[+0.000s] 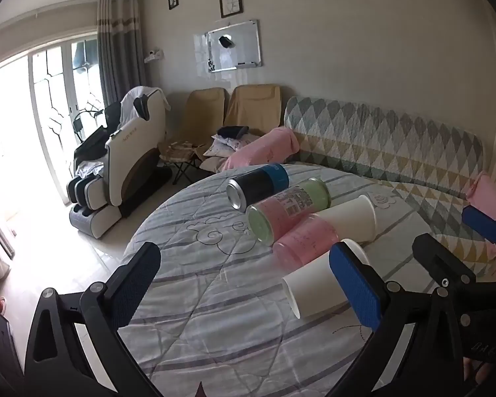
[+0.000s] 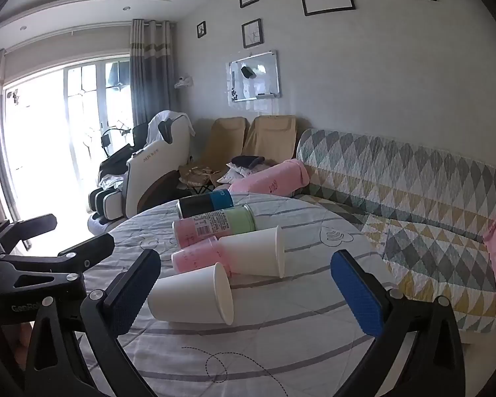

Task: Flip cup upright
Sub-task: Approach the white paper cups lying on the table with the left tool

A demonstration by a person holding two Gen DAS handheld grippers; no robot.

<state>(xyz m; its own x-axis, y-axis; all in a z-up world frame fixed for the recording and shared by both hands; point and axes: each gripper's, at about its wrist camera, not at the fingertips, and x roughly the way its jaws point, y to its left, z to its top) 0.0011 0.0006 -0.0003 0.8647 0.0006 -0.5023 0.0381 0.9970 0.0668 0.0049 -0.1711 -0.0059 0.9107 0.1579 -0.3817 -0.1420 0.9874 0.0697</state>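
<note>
Two white paper cups lie on their sides on a round table covered with a striped grey cloth (image 2: 248, 347). The nearer cup (image 2: 191, 296) (image 1: 314, 289) lies between my right gripper's fingers, mouth to the right. The farther cup (image 2: 253, 254) (image 1: 350, 216) lies behind it, against a pink cup (image 2: 195, 258) (image 1: 302, 240). My right gripper (image 2: 246, 289) is open and just above the nearer cup. My left gripper (image 1: 244, 281) is open, with the nearer cup behind its right finger (image 1: 353, 284). The right gripper shows at the right edge of the left wrist view (image 1: 453, 231).
A black and blue can (image 2: 205, 203) (image 1: 258, 185) and a pink and green can (image 2: 215, 226) (image 1: 287, 208) lie on their sides at the table's far side. A patterned sofa (image 2: 413, 198) runs behind and to the right. A massage chair (image 2: 142, 178) stands at the left.
</note>
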